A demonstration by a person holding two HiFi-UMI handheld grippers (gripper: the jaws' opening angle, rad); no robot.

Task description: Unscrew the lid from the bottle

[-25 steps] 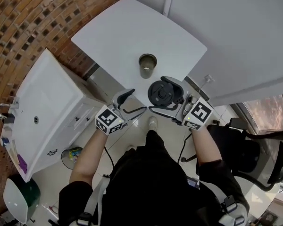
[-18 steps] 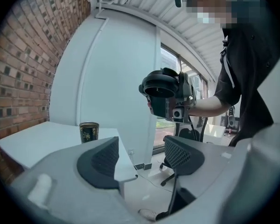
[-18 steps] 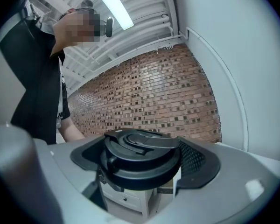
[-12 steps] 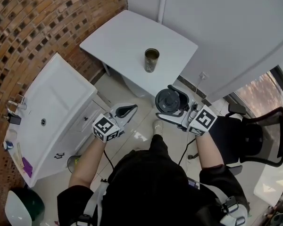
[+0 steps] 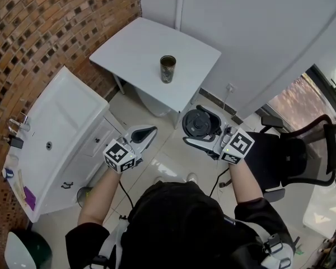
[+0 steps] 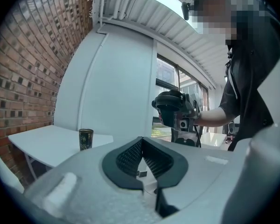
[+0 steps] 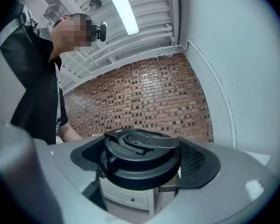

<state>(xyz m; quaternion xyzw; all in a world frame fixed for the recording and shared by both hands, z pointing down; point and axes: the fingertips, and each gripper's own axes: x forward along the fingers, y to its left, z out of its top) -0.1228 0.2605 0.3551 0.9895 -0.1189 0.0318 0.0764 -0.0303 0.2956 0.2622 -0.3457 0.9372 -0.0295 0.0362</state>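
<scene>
The dark metal bottle [image 5: 168, 69] stands upright and uncapped on the white table [image 5: 134, 46]; the left gripper view also catches the bottle [image 6: 86, 139], small and far off. Its black lid [image 5: 197, 121] sits between the jaws of my right gripper [image 5: 204, 129], which is shut on it above the floor, well short of the table. That lid [image 7: 140, 157] fills the right gripper view. My left gripper [image 5: 147, 131] hangs to the left of the lid, shut and empty, its pads [image 6: 130, 157] pressed together.
A white sink cabinet [image 5: 50, 133] stands at the left against the brick wall [image 5: 39, 21]. A black office chair [image 5: 316, 156] is at the right. White wall panels [image 5: 257, 32] rise behind the table. A green bin [image 5: 28, 245] sits at the lower left.
The left gripper's jaws have gone from open to shut with nothing in them. Both grippers have drawn back from the table, the right one carrying the lid.
</scene>
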